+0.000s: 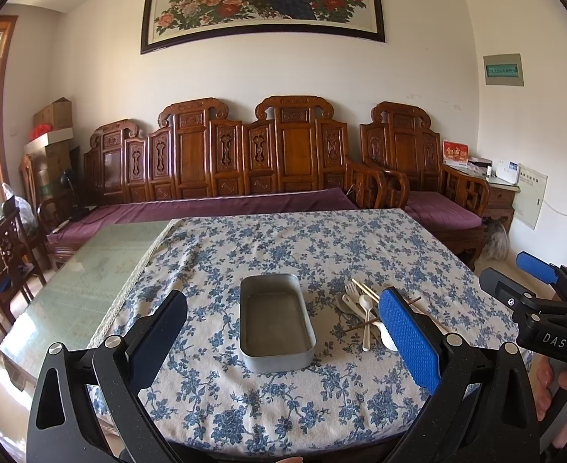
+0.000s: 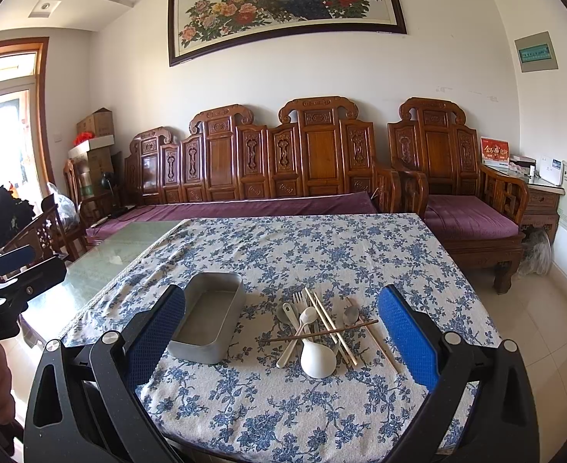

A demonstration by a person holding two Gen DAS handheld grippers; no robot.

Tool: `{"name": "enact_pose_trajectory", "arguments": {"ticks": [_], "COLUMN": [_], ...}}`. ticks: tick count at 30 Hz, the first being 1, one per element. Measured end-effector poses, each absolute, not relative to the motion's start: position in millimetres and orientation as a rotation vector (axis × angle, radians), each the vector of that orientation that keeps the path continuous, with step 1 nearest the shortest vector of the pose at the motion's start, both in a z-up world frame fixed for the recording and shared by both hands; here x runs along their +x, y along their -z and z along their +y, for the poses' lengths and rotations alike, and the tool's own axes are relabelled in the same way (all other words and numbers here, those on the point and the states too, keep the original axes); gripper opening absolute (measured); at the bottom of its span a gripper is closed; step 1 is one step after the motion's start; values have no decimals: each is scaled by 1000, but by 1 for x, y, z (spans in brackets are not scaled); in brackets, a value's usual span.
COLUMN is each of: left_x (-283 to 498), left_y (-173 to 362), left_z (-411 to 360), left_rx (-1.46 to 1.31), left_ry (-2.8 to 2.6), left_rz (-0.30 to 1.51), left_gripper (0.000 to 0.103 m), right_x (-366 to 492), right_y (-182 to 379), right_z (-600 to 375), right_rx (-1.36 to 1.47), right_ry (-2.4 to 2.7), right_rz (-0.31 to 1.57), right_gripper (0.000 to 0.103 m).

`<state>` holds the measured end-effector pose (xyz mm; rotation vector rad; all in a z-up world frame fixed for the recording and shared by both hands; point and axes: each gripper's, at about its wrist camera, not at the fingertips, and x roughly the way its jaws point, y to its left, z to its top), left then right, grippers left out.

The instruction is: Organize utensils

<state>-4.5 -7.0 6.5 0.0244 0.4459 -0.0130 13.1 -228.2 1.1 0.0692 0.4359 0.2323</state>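
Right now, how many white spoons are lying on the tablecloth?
2. A small white spoon lies in the middle of the utensil pile; a big white spoon lies at its near edge. The pile may hide more.

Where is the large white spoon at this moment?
In the right wrist view the large white spoon lies on the floral tablecloth, at the near end of the utensil pile, right of the metal tray and under the dark chopstick.

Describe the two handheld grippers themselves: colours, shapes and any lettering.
The left gripper and the right gripper look alike: black speckled plastic linkage arms with silver screws, and two flat fingers faced with blue textured pads. The right gripper's body reads "DAS" in white. Bare hands grip both; no cables visible.
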Motion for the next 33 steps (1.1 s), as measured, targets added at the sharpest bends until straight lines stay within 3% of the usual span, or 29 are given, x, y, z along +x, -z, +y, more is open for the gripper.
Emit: {"name": "enact_pose_trajectory", "arguments": {"ticks": [10, 33], "left_x": [2, 75], "left_y": [1, 65], "left_z": [-11, -32], "left_rx": [35, 84], "left_ry": [20, 95], "left_rz": [467, 624], "left_gripper": [96, 96], "right_x": [16, 85], "right_y": [-2, 65], "right_z": [-229, -273], "right_rx": [67, 84], "right_ry": [-227, -146], "right_rz": [446, 537], "right_gripper": [101, 101]}}
